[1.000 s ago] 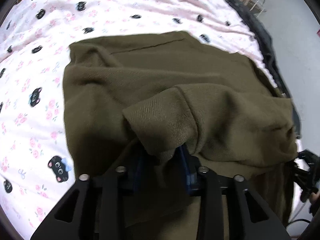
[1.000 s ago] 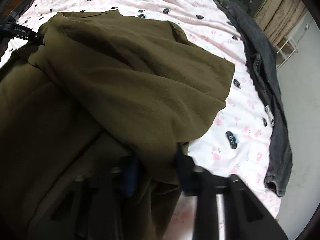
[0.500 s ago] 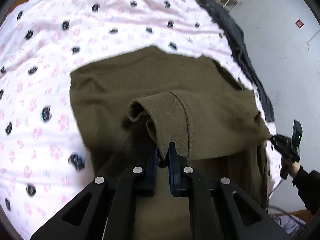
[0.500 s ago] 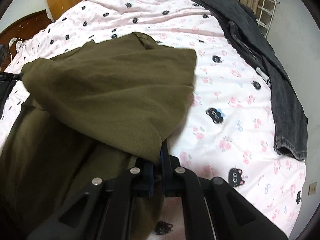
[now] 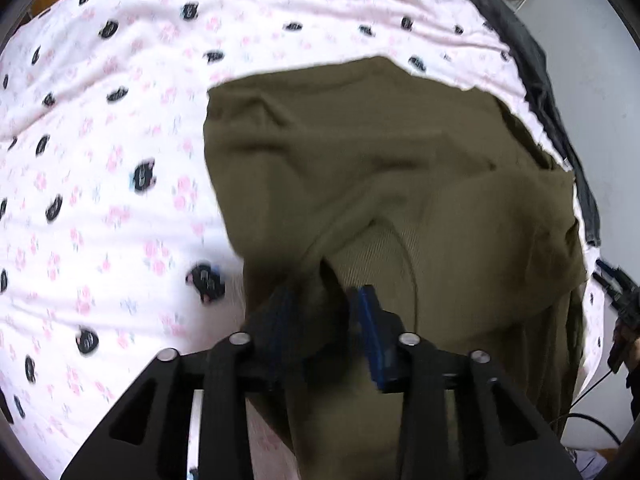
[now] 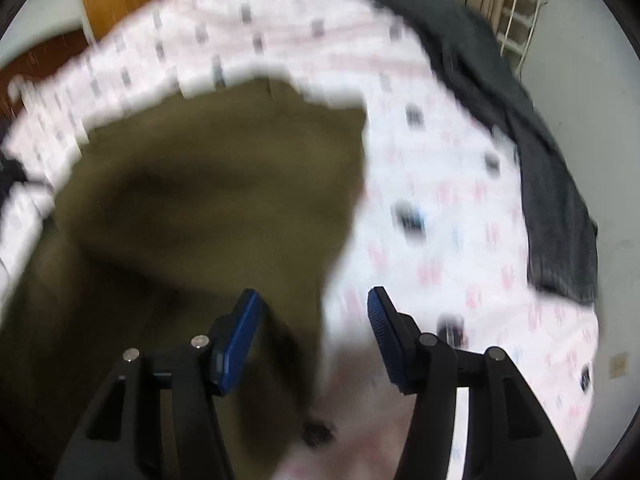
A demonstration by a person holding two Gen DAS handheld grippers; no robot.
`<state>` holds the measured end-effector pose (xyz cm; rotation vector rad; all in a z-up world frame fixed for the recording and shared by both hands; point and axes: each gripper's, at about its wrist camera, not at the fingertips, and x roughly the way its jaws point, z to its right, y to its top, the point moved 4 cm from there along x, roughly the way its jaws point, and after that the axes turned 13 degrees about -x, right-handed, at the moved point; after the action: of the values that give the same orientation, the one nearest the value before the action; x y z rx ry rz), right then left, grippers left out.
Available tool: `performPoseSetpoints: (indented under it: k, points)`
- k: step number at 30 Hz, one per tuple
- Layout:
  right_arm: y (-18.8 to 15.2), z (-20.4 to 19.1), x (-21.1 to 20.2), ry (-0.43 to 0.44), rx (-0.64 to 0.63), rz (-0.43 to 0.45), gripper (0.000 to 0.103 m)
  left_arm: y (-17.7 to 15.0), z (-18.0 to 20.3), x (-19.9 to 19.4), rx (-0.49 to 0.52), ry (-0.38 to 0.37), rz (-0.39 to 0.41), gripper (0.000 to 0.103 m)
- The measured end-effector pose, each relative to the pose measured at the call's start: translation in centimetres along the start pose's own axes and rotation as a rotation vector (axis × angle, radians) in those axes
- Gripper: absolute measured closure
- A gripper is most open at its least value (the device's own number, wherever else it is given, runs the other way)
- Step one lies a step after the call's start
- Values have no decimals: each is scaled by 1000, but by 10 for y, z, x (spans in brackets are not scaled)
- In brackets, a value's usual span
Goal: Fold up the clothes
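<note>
On the left, the left gripper (image 5: 326, 304) has its 2 blue-padded fingers (image 5: 370, 332) spread apart, with a dark fold of the olive garment (image 5: 360, 152) bunched between them; whether the pads still pinch that fold cannot be told, since the left pad is half buried in cloth. The garment lies on the pink cat-print bedsheet (image 5: 100, 160), spreading from the gripper toward 12 and 2 o'clock, its far edge rumpled. A dark grey garment (image 5: 536, 64) runs along the bed's edge at 1 to 3 o'clock.

On the right, the picture is motion-blurred. The right gripper (image 6: 312, 320) has its 2 fingers (image 6: 384, 320) wide apart with nothing between them. The olive garment (image 6: 208, 184) fills the area from 9 to 12 o'clock, its right edge passing between the pads. The bedsheet (image 6: 460, 220) shows at 1 to 4 o'clock, the dark grey garment (image 6: 552, 184) beyond it at 2 o'clock.
</note>
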<state>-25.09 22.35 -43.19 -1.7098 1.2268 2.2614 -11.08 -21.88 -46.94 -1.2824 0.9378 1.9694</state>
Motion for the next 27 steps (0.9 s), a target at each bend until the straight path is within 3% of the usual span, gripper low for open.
performPoseSetpoints:
  k: [4, 6, 7, 9, 10, 12, 14, 17, 18, 22, 27]
  points:
    - [64, -10, 24, 31, -109, 106, 46, 8, 3, 27, -51, -30, -45, 70]
    - [80, -12, 53, 49, -144, 65, 52, 5, 6, 40, -61, -36, -61, 70]
    - [82, -10, 78, 42, -159, -2, 57, 3, 6, 46, -54, -26, -64, 70]
    - [76, 7, 118, 18, -108, -107, 73, 2, 3, 57, -43, -6, -68, 70]
    - [72, 16, 137, 7, -77, -156, 73, 4, 1, 62, -55, -3, -70, 69]
    - [70, 31, 146, -11, -1, -151, 73, 9, -4, 64, -94, -22, -58, 69]
    - [71, 30, 138, -32, 20, -113, 68, 10, -4, 54, -92, -24, -26, 69]
    - [67, 14, 94, -54, -2, -13, 40, 1, -10, 29, -80, -47, -4, 69]
    - [64, 8, 74, -60, -12, 32, 37, -6, -14, 19, -86, -63, -7, 69]
    - [41, -17, 3, -26, 18, 109, 37, -48, -41, -19, -115, -83, -45, 69]
    - [-10, -49, -86, 11, 85, 122, 36, -136, -63, -71, -173, -104, -94, 69]
